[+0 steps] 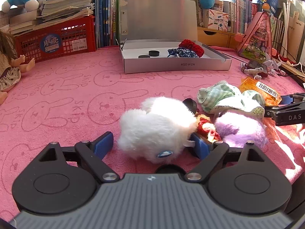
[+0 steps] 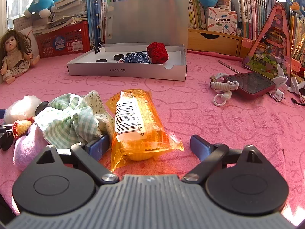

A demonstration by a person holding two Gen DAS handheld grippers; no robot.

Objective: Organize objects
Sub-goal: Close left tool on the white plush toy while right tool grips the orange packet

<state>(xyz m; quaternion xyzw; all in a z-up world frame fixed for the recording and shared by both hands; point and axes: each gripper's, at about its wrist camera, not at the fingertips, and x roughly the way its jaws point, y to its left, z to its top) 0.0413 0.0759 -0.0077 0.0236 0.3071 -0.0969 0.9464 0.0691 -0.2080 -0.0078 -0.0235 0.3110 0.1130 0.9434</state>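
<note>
Left wrist view: the left gripper [image 1: 152,145] has its jaws spread wide around a white plush toy [image 1: 156,131]; the blue pads are near its sides, but a firm press is not visible.
Right wrist view: the right gripper [image 2: 150,143] has its jaws released, with the near end of an orange packet [image 2: 139,126] lying between them, apart from both pads.
Writing on box: the open grey box [image 2: 125,70] at the back of the bench reads "NO.A-2224", upside down on its front wall.
Other writing: "DAS" on the right gripper's arm [image 1: 293,117]; "Moon" on the sticker of the red crate [image 1: 57,42]; "SKIP" beside the rabbits on the pink cloth [image 1: 57,95]; a barcode label on the packet.
Inside box: red knitted piece [image 2: 157,52], blue patterned pouch [image 2: 137,58], two black round caps [image 2: 118,57].
Pile: purple plush [image 1: 242,129] and green checked cloth [image 1: 226,97] lie just beside the white toy.
Surface and room: bench under the pink cloth, books behind.
Only right view: phone [image 2: 249,84] and the whole doll [image 2: 15,57].
</note>
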